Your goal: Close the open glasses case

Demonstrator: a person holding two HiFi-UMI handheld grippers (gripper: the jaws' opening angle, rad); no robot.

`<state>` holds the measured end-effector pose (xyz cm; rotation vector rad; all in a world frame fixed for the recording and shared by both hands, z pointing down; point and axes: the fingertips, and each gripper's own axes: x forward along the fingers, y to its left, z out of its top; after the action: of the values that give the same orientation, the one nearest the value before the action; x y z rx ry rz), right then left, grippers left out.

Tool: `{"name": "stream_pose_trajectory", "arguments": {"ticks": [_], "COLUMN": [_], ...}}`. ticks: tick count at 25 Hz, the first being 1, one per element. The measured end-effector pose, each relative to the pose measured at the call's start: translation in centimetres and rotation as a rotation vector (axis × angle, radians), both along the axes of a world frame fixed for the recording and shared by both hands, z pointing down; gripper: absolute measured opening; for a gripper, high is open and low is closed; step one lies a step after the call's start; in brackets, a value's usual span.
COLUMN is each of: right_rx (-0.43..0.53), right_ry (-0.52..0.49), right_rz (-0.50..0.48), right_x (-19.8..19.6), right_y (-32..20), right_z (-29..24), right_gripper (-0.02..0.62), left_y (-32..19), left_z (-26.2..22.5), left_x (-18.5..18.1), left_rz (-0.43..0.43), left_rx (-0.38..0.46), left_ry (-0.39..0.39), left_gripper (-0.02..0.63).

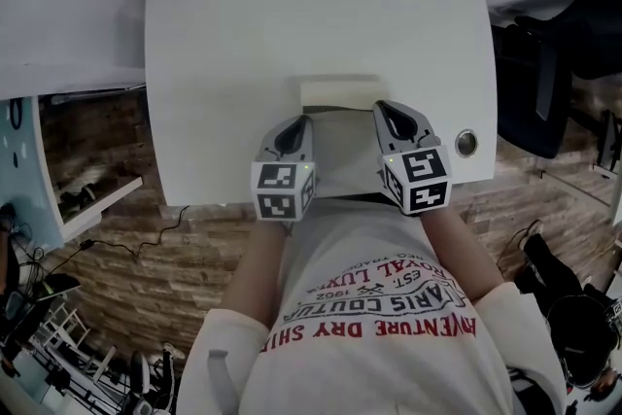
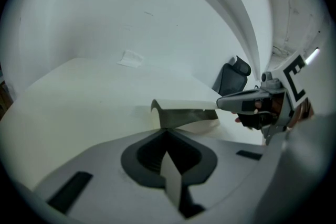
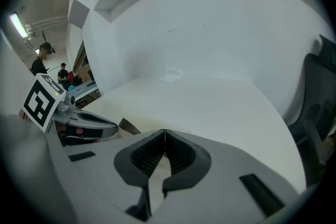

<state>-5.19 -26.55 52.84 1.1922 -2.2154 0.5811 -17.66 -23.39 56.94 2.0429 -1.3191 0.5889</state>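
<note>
As the head view shows, the open glasses case [image 1: 338, 94] sits at the table's [image 1: 292, 15] near edge, between my left gripper [image 1: 296, 126] and right gripper [image 1: 391, 117].

Left gripper view: jaws pressed together, empty, case just ahead.

Right gripper view: jaws likewise together, case to the left.

Risk: a one-sided push may slide the case off the near edge.

Glasses case [image 1: 337, 93]: side edges lay hidden under left tongs [image 1: 300, 121] and right tongs [image 1: 385, 106]; contents couldn't be told.

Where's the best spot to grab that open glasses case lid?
Probably the top edge of the raised lid, from the near side: it stands at the far end, grey lining facing the left gripper and right gripper, both shut now.
</note>
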Motion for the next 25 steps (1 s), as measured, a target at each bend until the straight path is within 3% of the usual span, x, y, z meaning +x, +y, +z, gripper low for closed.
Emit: {"name": "stream_pose_trajectory", "arguments": {"ticks": [19, 25], "right_rx": [-0.01, 0.05], "right_ry": [0.073, 0.018], "right_rz": [-0.023, 0.007], "right_x": [0.7, 0.8], "right_y": [1.4, 1.0], "right_z": [2.9, -0.2], "right_gripper": [0.012, 0.012], "left_y": [1.1, 0.1], "left_z": [0.2, -2.5], "left_x": [-0.1, 0.2], "left_rz": [-0.028, -0.033], "left_rx": [-0.031, 0.034], "left_ry": [0.013, 0.014], "left_gripper": [0.005, 0.005]}}
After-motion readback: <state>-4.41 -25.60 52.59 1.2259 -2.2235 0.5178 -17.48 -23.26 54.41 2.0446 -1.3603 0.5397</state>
